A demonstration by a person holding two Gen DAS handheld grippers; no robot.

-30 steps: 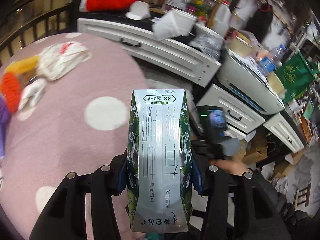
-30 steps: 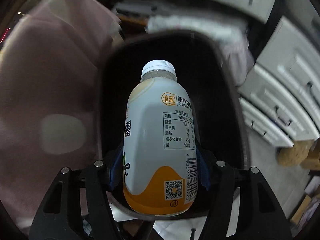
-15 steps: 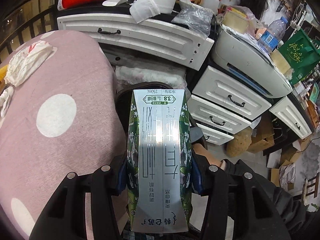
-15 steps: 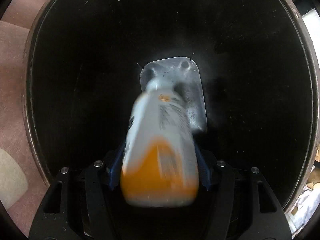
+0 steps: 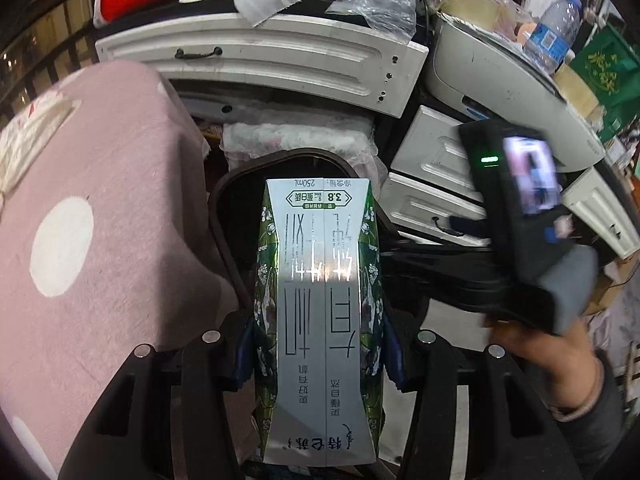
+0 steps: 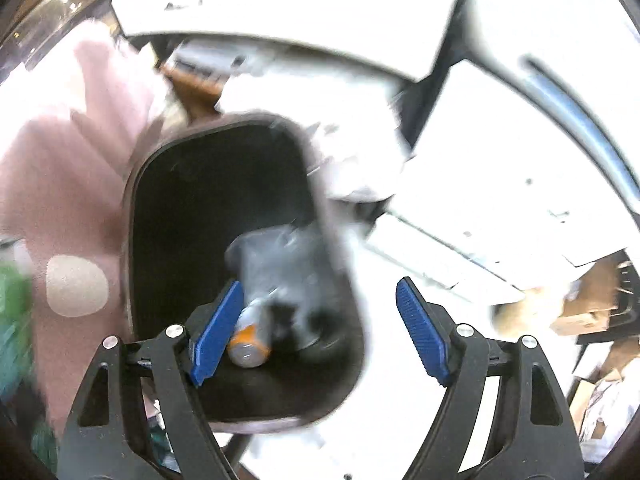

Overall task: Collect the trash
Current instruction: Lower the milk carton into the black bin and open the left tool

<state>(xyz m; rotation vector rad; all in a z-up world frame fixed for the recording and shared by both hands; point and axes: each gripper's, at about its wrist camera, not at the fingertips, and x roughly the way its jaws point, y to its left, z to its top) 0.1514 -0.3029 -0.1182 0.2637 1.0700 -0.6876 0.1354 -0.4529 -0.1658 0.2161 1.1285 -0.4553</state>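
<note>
My left gripper [image 5: 318, 356] is shut on a silver and green milk carton [image 5: 318, 312], held over the near rim of the black trash bin [image 5: 228, 220]. My right gripper [image 6: 320, 328] is open and empty above the same bin [image 6: 160, 208]. The white and orange bottle [image 6: 250, 344] lies on the bin's floor, partly behind my left blue pad. The right gripper's body also shows in the left wrist view [image 5: 516, 208], raised at the right, with the person's hand under it.
A pink table with white dots [image 5: 100, 200] stands left of the bin. White drawer units [image 5: 280, 60] loaded with clutter stand behind and to the right. A crumpled white bag [image 5: 32, 136] lies on the table's far left. Cardboard boxes [image 6: 584, 312] lie on the floor at the right.
My right gripper has opened and let the bottle drop into the bin, then lifted up and back. My left gripper has carried the carton from over the table towards the bin.
</note>
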